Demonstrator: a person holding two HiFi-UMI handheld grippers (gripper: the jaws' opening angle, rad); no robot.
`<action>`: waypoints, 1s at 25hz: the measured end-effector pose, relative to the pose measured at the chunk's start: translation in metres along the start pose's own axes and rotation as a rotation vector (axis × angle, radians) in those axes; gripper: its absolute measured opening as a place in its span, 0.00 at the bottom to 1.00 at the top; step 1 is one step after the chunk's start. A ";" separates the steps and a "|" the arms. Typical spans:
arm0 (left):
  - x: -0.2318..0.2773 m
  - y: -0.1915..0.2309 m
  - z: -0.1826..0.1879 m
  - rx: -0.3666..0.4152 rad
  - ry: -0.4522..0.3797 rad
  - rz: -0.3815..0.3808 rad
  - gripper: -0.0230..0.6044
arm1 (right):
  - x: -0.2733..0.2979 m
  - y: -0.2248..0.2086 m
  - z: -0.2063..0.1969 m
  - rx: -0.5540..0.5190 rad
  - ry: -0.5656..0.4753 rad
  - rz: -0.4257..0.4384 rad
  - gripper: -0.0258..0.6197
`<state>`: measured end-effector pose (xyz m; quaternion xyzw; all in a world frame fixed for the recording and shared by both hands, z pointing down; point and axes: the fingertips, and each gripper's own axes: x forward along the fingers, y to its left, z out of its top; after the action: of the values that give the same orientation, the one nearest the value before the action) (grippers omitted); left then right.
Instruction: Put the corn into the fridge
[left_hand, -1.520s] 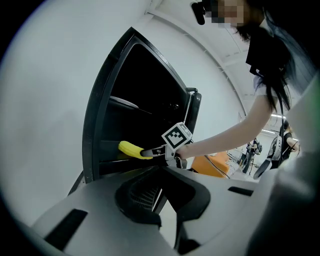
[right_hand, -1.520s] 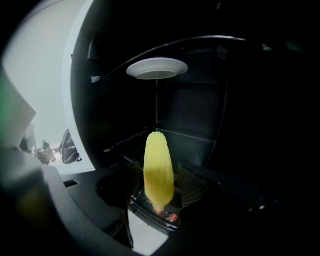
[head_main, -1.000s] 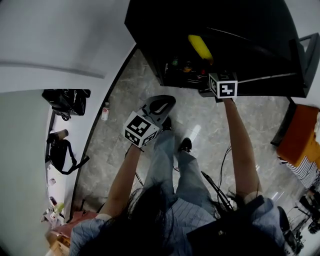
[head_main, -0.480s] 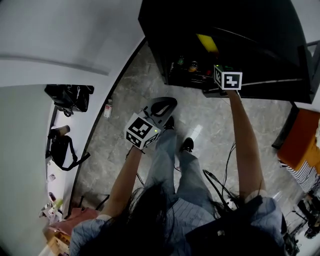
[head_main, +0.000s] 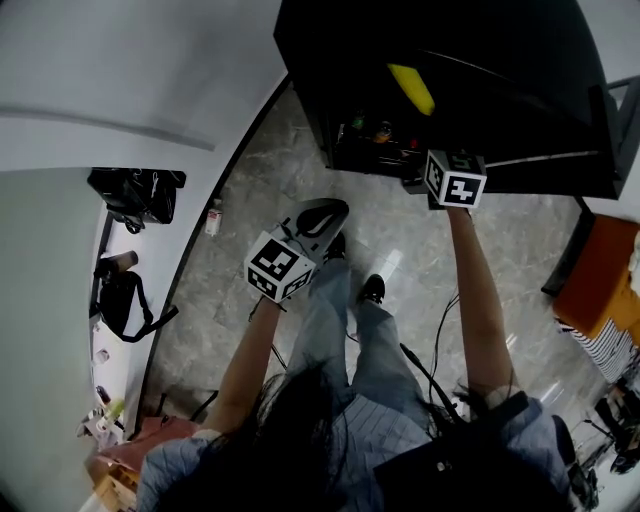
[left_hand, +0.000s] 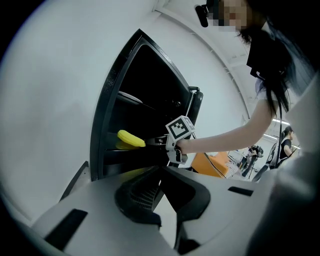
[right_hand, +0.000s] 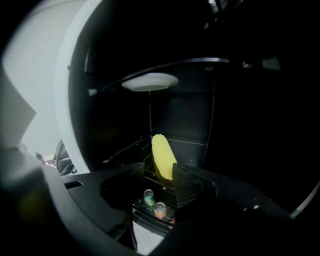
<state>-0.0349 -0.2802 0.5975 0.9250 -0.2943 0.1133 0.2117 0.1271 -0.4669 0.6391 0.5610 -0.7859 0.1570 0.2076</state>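
A yellow corn cob (right_hand: 162, 156) sticks up between the ribbed pads of my right gripper (right_hand: 162, 178), which is shut on its lower end. The gripper reaches into the open black fridge (head_main: 450, 40). From the head view, the corn (head_main: 411, 88) shows bright in the dark interior, beyond the right gripper's marker cube (head_main: 455, 178). The left gripper view shows the corn (left_hand: 131, 139) lying level just above a shelf, at the right gripper's tip (left_hand: 150, 142). My left gripper (head_main: 325, 207) hangs over the floor outside the fridge, shut on nothing; its tips (left_hand: 160, 172) meet.
A white plate (right_hand: 150, 81) rests on an upper glass shelf. Small bottles (right_hand: 154, 202) stand low in the fridge below the corn. Black bags (head_main: 135, 195) lie on a white counter at left, a bottle (head_main: 211, 222) stands on the floor, and an orange object (head_main: 600, 270) is at right.
The right gripper's marker cube has shifted slightly nearer to me while the corn stays in the fridge opening. The left gripper has hardly moved.
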 end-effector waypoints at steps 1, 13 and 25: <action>0.001 -0.002 0.001 0.001 -0.002 -0.001 0.05 | -0.006 0.003 0.003 -0.001 -0.013 0.012 0.32; -0.009 -0.042 0.027 -0.037 -0.062 0.010 0.05 | -0.114 0.060 0.017 0.123 -0.079 0.155 0.32; -0.042 -0.095 0.060 -0.056 -0.139 0.077 0.05 | -0.216 0.088 0.045 0.126 -0.133 0.245 0.28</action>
<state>-0.0068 -0.2169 0.4995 0.9125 -0.3465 0.0486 0.2119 0.0981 -0.2840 0.4905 0.4818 -0.8492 0.1925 0.0986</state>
